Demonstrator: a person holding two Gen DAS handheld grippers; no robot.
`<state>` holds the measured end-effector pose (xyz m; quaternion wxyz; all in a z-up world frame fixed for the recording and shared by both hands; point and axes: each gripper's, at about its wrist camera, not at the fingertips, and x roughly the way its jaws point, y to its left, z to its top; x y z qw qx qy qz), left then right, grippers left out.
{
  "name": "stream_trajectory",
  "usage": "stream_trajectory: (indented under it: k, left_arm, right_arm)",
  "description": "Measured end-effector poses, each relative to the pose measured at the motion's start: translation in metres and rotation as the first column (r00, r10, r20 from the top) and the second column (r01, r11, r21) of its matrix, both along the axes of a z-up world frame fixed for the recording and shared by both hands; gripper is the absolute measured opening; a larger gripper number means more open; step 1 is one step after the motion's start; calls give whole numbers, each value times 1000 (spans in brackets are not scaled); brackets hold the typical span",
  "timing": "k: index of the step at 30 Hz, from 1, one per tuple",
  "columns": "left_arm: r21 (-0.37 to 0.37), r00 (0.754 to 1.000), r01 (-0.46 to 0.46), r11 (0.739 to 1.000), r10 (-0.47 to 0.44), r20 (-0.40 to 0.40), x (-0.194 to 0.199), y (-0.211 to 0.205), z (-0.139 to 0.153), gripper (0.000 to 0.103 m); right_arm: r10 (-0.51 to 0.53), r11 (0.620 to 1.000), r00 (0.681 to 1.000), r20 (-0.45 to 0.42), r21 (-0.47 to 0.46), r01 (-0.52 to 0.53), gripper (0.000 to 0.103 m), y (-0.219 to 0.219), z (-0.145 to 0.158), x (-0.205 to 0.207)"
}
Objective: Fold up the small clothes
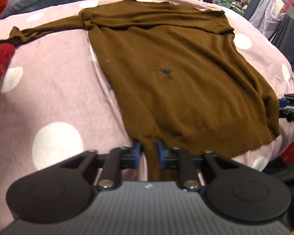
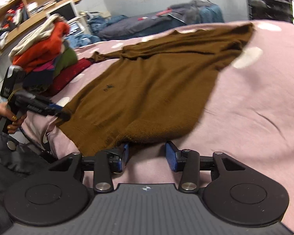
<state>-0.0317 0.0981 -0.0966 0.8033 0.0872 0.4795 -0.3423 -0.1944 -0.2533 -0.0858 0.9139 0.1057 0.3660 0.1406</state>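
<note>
A brown sweater point(image 1: 166, 68) lies spread flat on a pink blanket with white dots point(image 1: 54, 90), one sleeve stretched out to the left. My left gripper point(image 1: 149, 150) is shut on the sweater's near hem corner, and brown fabric fills the narrow gap between its blue pads. In the right wrist view the sweater point(image 2: 151, 90) reaches down to my right gripper point(image 2: 148, 153). That gripper stands open at the other hem corner, with the hem edge just over its left pad and pink blanket point(image 2: 245, 117) between the pads. A hand point(image 2: 7, 117) holds the left gripper point(image 2: 62, 114) at the hem's left end.
A pile of folded clothes point(image 2: 45, 54) in orange, green and red sits on the blanket's left side, next to the sleeve end. A red garment point(image 1: 0, 64) lies at the left edge. Wooden shelves point(image 2: 29, 4) and a dark surface with clothes point(image 2: 156, 25) stand behind.
</note>
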Motion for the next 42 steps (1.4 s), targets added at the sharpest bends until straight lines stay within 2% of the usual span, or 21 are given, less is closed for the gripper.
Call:
stream_trajectory:
  k: [1, 2, 3, 5, 8, 10, 12, 14, 17, 21, 24, 26, 27, 29, 30, 31, 33, 36, 38, 40, 42]
  left_arm:
    - [6, 1000, -2, 1000, 2, 12, 0, -2, 0, 7]
    - [12, 1000, -4, 1000, 3, 16, 1, -4, 0, 6]
    - [6, 1000, -8, 1000, 7, 16, 2, -3, 2, 5]
    - [-12, 999, 0, 1000, 1, 35, 1, 2, 11, 4]
    - [-7, 996, 0, 1000, 0, 88, -1, 14, 32, 3]
    - [9, 993, -2, 1000, 1, 115, -2, 21, 45, 3]
    - [18, 993, -16, 1000, 13, 114, -2, 28, 50, 3]
    - [33, 997, -22, 999, 20, 79, -3, 32, 45, 3]
    - [70, 998, -3, 998, -1, 62, -11, 32, 29, 3]
    - [92, 999, -16, 996, 12, 35, -15, 36, 8, 3]
    - [112, 1000, -15, 994, 12, 27, -13, 38, 4, 4]
    - [117, 1000, -23, 993, 21, 17, -11, 41, 6, 6]
    - [126, 1000, -29, 992, 28, 8, -9, 42, 7, 10]
    - [138, 998, -56, 989, 50, 42, -9, 44, 11, 16]
    - [147, 995, -69, 987, 57, 79, -9, 44, 15, 32]
    - [148, 991, -84, 985, 68, 113, -9, 43, 21, 56]
    - [137, 980, -117, 984, 92, 179, -8, 39, 33, 79]
    - [89, 958, -106, 990, 78, 275, -4, 24, 51, 84]
    - [54, 929, -115, 992, 88, 360, 3, 10, 60, 88]
    - [-2, 895, -155, 988, 142, 423, 19, -5, 63, 90]
    - [-53, 871, -226, 973, 226, 436, 41, -18, 61, 89]
  right_arm:
    - [3, 1000, 1000, -3, 0, -3, 59, 3, 0, 4]
    - [8, 1000, 1000, -15, -3, -8, 42, 6, 1, 6]
    - [5, 1000, 999, -39, -7, -5, 11, 6, 2, 7]
    - [-3, 1000, 999, -53, 10, 4, 4, 3, 10, 5]
    - [-51, 997, 996, -75, 49, 54, 3, -7, 36, -9]
    - [-69, 996, 993, -96, 42, 73, 3, -10, 58, -21]
    - [-73, 997, 991, -112, 21, 76, 3, -12, 78, -33]
    - [-83, 996, 983, -161, 3, 85, 2, -13, 85, -40]
    - [-76, 997, 963, -257, -19, 74, 2, -11, 76, -47]
    - [-87, 996, 927, -365, -33, 80, 0, -5, 41, -49]
    - [-86, 996, 907, -412, -36, 78, 0, -1, 17, -51]
    - [-99, 995, 902, -420, -20, 100, 1, -5, 16, -52]
    - [-98, 995, 909, -404, -18, 100, 1, -6, 22, -51]
    - [-110, 994, 938, -330, -39, 103, 17, -9, 39, -50]
    - [-114, 993, 947, -299, -50, 104, 21, -12, 47, -50]
    - [-115, 993, 959, -261, -57, 103, 25, -15, 54, -47]
    - [-110, 993, 974, -196, -55, 101, 31, -15, 62, -36]
    - [-68, 998, 988, -140, -27, 65, 34, -7, 66, -13]
    - [-20, 1000, 993, -113, 6, 21, 34, 4, 64, 7]
    - [21, 999, 996, -89, 30, -18, 35, 16, 61, 29]
    - [52, 998, 997, -58, 40, -50, 36, 26, 58, 50]
